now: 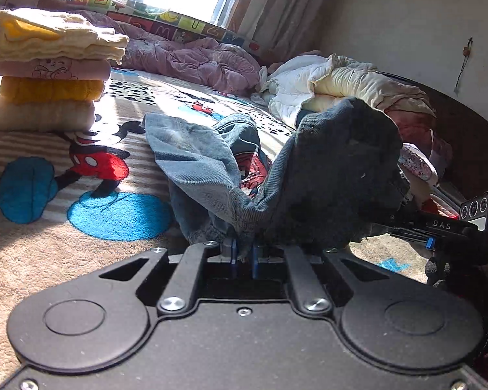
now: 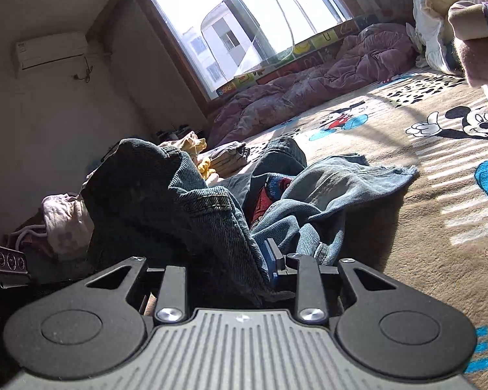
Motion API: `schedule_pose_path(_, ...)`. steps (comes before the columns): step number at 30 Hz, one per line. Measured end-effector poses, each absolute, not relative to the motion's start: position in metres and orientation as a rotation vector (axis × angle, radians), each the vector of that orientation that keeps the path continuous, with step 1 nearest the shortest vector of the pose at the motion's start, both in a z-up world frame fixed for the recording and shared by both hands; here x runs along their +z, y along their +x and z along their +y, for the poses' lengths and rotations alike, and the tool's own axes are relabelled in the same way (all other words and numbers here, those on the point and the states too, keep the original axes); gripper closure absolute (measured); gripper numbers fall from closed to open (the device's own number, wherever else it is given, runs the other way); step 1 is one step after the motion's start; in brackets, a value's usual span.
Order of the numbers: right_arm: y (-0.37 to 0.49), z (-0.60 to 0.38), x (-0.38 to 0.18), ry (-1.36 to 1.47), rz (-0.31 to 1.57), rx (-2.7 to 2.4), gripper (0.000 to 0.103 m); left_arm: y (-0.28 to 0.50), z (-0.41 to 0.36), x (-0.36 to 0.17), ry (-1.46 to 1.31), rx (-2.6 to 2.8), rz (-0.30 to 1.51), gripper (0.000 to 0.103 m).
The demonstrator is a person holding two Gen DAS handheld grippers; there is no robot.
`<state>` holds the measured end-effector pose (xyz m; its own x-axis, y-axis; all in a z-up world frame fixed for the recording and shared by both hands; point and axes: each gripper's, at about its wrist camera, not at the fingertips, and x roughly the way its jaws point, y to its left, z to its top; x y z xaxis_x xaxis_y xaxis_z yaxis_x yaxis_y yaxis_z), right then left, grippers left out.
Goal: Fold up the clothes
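Observation:
A pair of blue jeans [image 1: 192,159] lies bunched on the Mickey Mouse blanket [image 1: 91,165], with a red print showing in the fold between the legs. My left gripper [image 1: 244,254] is shut on a denim edge, the cloth pinched between its blue pads. In the right wrist view the jeans [image 2: 335,182] spread to the right, and a thick dark fold [image 2: 185,214] rises over my right gripper [image 2: 240,271]. That fold fills the jaws and hides the left finger; the blue right pad [image 2: 270,261] presses against it.
A stack of folded clothes [image 1: 48,74] stands at the left. A purple quilt [image 1: 195,58] lies under the window, and unfolded white and cream laundry [image 1: 341,87] is heaped at the right. A person's sleeve [image 2: 478,48] shows at the top right. More loose clothes [image 2: 65,221] lie at the left.

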<state>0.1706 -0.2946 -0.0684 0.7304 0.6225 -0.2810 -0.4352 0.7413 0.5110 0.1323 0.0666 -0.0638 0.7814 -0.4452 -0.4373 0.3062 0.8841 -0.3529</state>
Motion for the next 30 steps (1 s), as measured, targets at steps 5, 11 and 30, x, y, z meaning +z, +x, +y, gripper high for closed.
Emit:
schedule_pose_path(5,0.133,-0.314,-0.078,0.431,0.559,0.551,0.064,0.095,0.083,-0.074,-0.334,-0.397,0.614,0.086)
schedule_pose_path(11,0.095,-0.346,-0.096,0.644,0.659,0.547,0.048,0.067,0.111,-0.085,-0.626,-0.357,0.632,0.027)
schedule_pose_path(30,0.121,-0.305,-0.135,0.927,0.67,0.457,0.084,0.089,0.048,-0.11,-0.742,-0.191,0.694,0.102)
